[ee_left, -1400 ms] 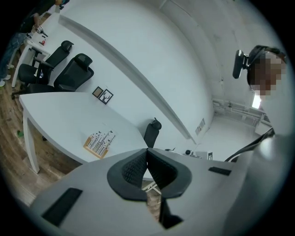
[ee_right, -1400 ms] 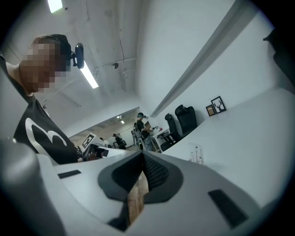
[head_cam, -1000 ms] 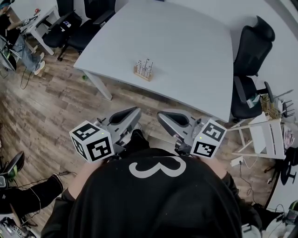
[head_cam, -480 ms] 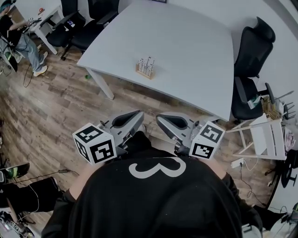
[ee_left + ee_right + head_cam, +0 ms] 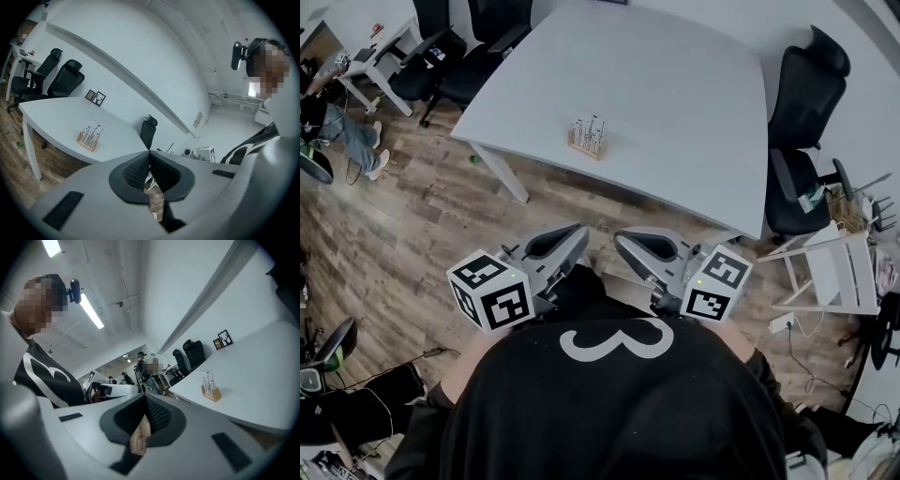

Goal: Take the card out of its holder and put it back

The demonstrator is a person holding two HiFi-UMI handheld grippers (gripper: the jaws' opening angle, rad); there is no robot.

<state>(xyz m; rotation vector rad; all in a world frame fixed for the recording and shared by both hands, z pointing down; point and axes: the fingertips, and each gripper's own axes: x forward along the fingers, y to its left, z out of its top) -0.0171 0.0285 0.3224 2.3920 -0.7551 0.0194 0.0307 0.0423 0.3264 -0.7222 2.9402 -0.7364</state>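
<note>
A small wooden card holder (image 5: 588, 139) with several upright cards stands near the front edge of the pale table (image 5: 675, 112). It also shows in the left gripper view as holder (image 5: 89, 137) and in the right gripper view as holder (image 5: 211, 389). Both grippers are held close to the person's chest over the wooden floor, well short of the table. The left gripper (image 5: 579, 231) is shut and empty, as is the left gripper (image 5: 149, 153) seen from its own camera. The right gripper (image 5: 622, 236) is likewise shut with nothing between its jaws, tips meeting at right gripper (image 5: 144, 397).
Black office chairs stand right of the table (image 5: 806, 103) and behind its far left corner (image 5: 459, 47). A white folding frame (image 5: 834, 272) stands at the right. A seated person (image 5: 337, 112) is at the far left. Two small picture frames (image 5: 95, 97) stand on the table's far side.
Both grippers stay shut and almost still; the left one has edged slightly up and right. The table sits a little differently in view, and the seated person at far left has shifted.
</note>
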